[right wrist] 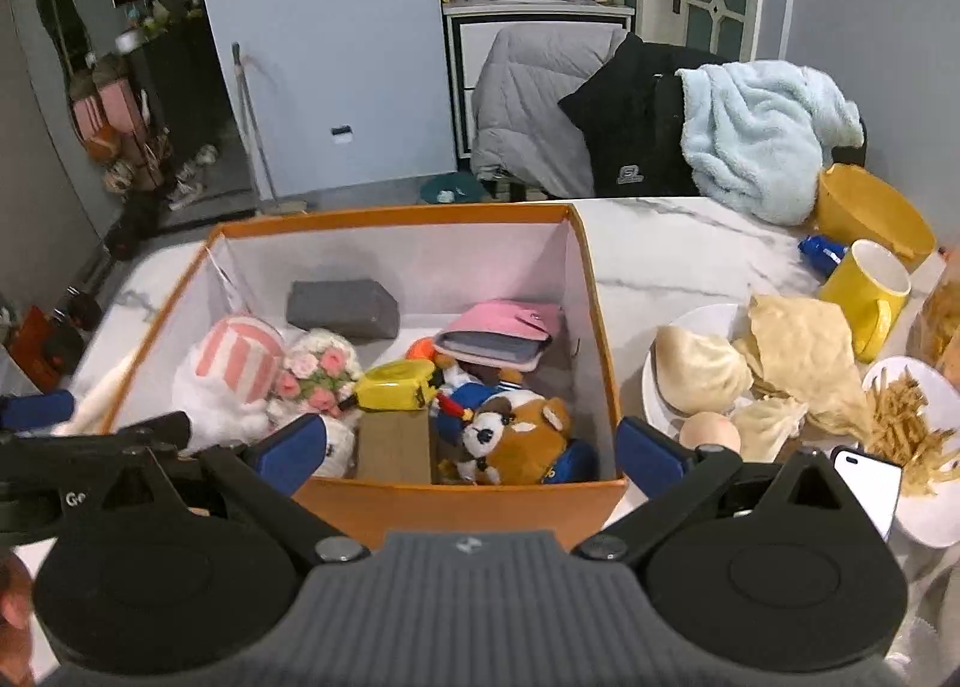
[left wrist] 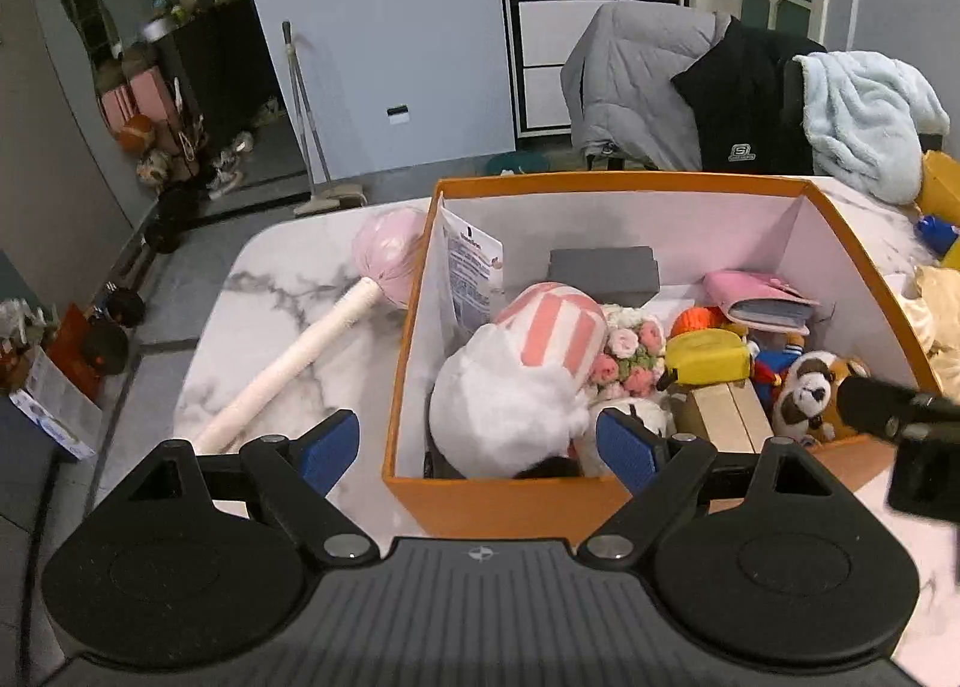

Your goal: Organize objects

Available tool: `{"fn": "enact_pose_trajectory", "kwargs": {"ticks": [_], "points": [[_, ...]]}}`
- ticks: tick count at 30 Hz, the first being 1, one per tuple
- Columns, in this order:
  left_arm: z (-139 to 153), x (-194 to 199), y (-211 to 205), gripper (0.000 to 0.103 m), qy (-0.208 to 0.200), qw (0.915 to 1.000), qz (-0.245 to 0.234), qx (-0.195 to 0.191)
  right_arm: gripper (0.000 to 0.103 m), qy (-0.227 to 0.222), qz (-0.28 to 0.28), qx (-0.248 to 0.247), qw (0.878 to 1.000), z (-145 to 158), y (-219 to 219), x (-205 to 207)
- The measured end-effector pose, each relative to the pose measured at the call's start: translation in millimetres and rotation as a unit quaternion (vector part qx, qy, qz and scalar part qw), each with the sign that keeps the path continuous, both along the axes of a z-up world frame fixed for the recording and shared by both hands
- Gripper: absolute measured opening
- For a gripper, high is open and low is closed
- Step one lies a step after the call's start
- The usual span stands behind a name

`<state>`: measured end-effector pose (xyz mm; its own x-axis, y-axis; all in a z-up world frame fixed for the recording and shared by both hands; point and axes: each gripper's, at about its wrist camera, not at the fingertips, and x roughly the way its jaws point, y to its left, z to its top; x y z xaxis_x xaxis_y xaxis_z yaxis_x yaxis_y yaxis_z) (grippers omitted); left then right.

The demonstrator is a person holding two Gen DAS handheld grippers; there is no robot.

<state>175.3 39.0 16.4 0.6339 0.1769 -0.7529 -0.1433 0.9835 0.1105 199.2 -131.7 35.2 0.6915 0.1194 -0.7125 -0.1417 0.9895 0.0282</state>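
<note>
The left hand-held gripper (left wrist: 477,450) sits nearest the lens, its 2 blue-padded fingers (left wrist: 329,450) spread wide apart and holding nothing. They straddle the near left corner of the orange box (left wrist: 510,498): one finger is outside over the marble bench (left wrist: 270,291), the other over the box's contents. Directly ahead of this gripper, inside the box, lies a white plush with a pink-striped part (left wrist: 528,369), and beyond it a white leaflet with blue print (left wrist: 471,273) leans against the left wall. To the left of the gripper, outside the box, a pink lollipop-shaped toy with a white handle (left wrist: 336,321) lies on the bench, its head touching the box wall.

The right hand-held gripper (right wrist: 471,453) is also wide open and empty, its fingers (right wrist: 651,456) spanning the near right part of the same box (right wrist: 456,501). Just ahead of it are a brown-and-white plush dog (right wrist: 516,435) and a small cardboard box (right wrist: 393,444); farther in are a yellow tape measure (right wrist: 396,384), a knitted flower bouquet (right wrist: 318,372), a pink wallet (right wrist: 501,333) and a grey case (right wrist: 342,300) near the back wall. To the right of this gripper, outside the box, a white plate of buns and flatbread (right wrist: 660,387), an egg (right wrist: 708,432), a yellow mug (right wrist: 867,291) and a phone (right wrist: 870,486) rest on the bench.
</note>
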Motion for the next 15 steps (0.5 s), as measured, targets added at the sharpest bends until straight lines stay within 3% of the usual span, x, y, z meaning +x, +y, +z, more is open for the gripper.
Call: {"fn": "enact_pose_trajectory", "kwargs": {"ticks": [5, 15], "points": [[-4.7, 3.6, 6.4, 0.102, 0.001, 0.9996, 0.01, -0.025, 0.102, 0.003, 0.004, 0.002, 1.0, -5.1, 4.7, 4.8], [-6.2, 0.7, 2.1, 0.101, -0.017, 0.9994, 0.002, -0.03, 0.102, 0.006, 0.013, -0.015, 1.0, -18.5, 9.8, 5.6]]}}
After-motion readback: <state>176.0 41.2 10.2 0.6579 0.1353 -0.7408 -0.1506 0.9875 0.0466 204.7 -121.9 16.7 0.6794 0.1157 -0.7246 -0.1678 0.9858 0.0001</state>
